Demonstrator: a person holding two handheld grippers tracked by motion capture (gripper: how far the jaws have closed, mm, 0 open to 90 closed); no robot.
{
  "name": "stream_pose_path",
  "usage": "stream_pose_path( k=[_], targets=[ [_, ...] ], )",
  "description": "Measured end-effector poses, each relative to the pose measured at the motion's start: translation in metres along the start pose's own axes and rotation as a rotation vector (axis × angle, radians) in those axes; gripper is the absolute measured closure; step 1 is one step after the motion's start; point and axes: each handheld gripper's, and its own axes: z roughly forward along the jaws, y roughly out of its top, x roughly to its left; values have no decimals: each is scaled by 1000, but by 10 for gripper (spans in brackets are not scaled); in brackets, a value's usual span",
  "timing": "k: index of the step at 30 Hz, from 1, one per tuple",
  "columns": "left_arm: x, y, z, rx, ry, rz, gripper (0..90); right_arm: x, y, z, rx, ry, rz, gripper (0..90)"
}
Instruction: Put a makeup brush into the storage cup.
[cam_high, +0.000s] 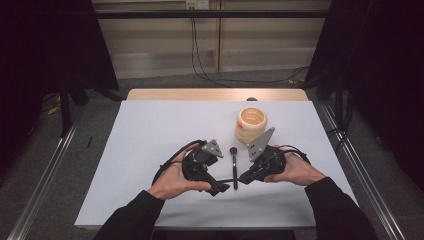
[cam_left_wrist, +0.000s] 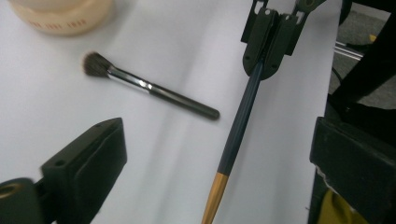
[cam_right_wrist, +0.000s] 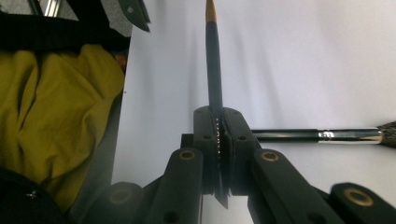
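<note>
White desk (cam_high: 150, 150); right gripper (cam_high: 246, 177) fingers clenched on the dark gold-banded brush handle (cam_left_wrist: 240, 123), long axis running level toward the left gripper (cam_high: 217, 189); left fingers released, handle between them untouched; makeup brush (cam_high: 233, 162) just beside.

Two brushes on show: one dark-handled brush (cam_left_wrist: 239, 122) with gold end, one makeup brush (cam_left_wrist: 148, 87) with silver collar. One cream ribbed jar (cam_high: 251, 125). One white table (cam_high: 150, 135). Two grippers: left gripper (cam_high: 216, 188), right gripper (cam_high: 245, 177). Two hands, one per gripper.
</note>
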Motion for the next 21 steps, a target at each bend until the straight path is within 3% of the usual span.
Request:
stream_pose_path(
  k=[3,5,7,9,11,19,21],
  targets=[
    [1,-3,-5,-70,37,-48,33,0,-1,-2,-8,-11,9,857],
    [2,-7,-7,-97,80,-50,32,0,-1,-3,-18,-11,17,857],
    [2,-9,-8,-126,97,-69,30,1,1,-3,-18,-20,22,857],
    [4,-11,-8,-163,86,-108,37,2,2,-1,-16,-24,24,857],
    [5,-14,-10,-198,74,-115,35,1,1,-1,-18,-33,29,857],
    [5,-26,-25,-271,178,-108,22,1,-1,-3,-34,-55,59,857],
    [7,-29,-27,-303,173,-124,22,0,-2,-3,-39,-56,69,857]
  ],
)
